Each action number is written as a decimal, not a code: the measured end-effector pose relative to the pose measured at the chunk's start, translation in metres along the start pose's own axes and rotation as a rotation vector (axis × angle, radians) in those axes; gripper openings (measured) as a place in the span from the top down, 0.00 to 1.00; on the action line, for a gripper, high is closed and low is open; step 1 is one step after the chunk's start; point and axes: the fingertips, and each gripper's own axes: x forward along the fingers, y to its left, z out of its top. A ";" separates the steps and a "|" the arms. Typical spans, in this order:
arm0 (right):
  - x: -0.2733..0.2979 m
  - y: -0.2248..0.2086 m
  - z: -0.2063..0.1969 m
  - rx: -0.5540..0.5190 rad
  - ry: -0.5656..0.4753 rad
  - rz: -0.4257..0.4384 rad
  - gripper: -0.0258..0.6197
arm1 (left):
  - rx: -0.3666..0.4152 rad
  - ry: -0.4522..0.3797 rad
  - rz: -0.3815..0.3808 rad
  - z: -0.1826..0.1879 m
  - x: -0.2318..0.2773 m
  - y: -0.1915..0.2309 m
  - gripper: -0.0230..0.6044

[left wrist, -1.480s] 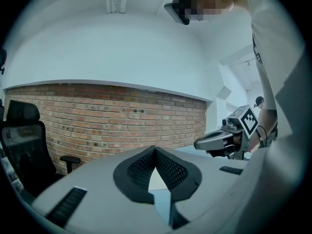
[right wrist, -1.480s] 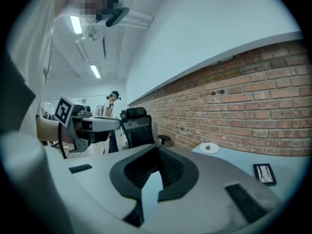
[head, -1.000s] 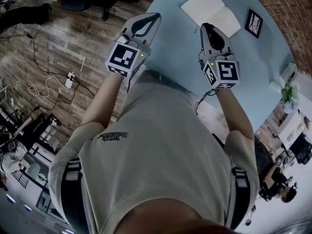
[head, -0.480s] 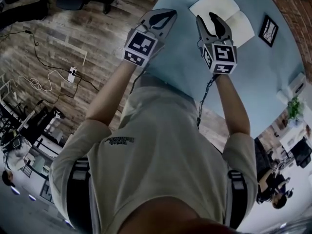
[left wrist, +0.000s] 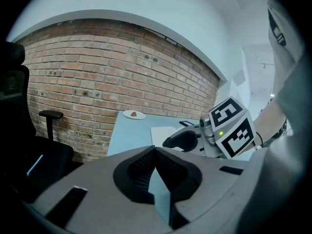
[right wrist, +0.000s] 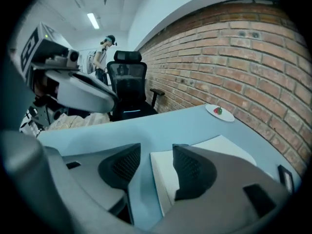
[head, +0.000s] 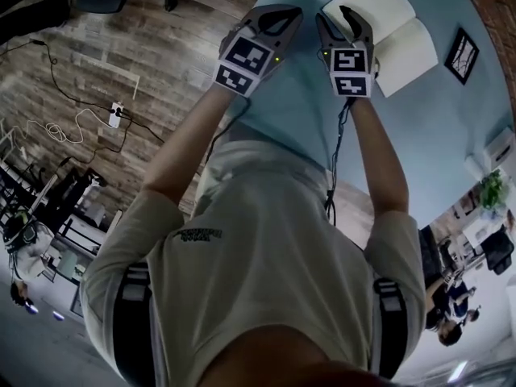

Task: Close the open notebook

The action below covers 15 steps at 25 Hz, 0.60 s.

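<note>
Two tools hang over the blue table [head: 306, 111] in the head view: left gripper [head: 278, 21], right gripper [head: 345, 24], with the open notebook [head: 399, 31] just beyond the right. Left gripper view: jaws together, empty. Right gripper view: jaws opening wide, holding nothing, with the notebook's near corner ahead between them.

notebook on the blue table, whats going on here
A person holds a gripper in each hand above a light blue table. The right gripper is opening its jaws by the near edge of the open notebook, gripping nothing. The left gripper is shut and empty beside it. The notebook is not yet closed.
</note>
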 end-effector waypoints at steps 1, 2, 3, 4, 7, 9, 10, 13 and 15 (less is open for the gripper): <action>0.005 -0.001 -0.004 -0.008 0.014 -0.009 0.63 | -0.002 0.003 -0.003 -0.002 0.002 0.000 0.95; 0.009 -0.003 -0.008 -0.007 0.026 -0.014 0.63 | -0.005 0.006 -0.005 -0.005 0.004 0.000 0.95; 0.013 -0.004 -0.012 -0.003 0.037 -0.017 0.63 | -0.007 0.010 -0.007 -0.009 0.006 0.000 0.95; 0.015 -0.004 -0.016 0.000 0.044 -0.021 0.63 | -0.010 0.016 -0.008 -0.013 0.007 0.000 0.95; 0.018 -0.008 -0.016 0.006 0.033 -0.049 0.72 | -0.022 0.032 -0.008 -0.023 0.009 0.003 0.94; 0.018 -0.009 -0.015 -0.001 0.015 -0.049 0.73 | -0.028 0.034 -0.007 -0.026 0.008 0.005 0.95; 0.019 -0.008 -0.014 -0.011 0.009 -0.044 0.73 | -0.030 0.034 -0.007 -0.027 0.008 0.006 0.95; 0.023 -0.005 -0.013 -0.036 -0.001 -0.012 0.76 | -0.025 0.033 -0.004 -0.028 0.010 0.008 0.95; 0.025 -0.003 -0.009 -0.031 -0.022 0.014 0.84 | -0.018 0.027 -0.003 -0.024 0.012 0.008 0.95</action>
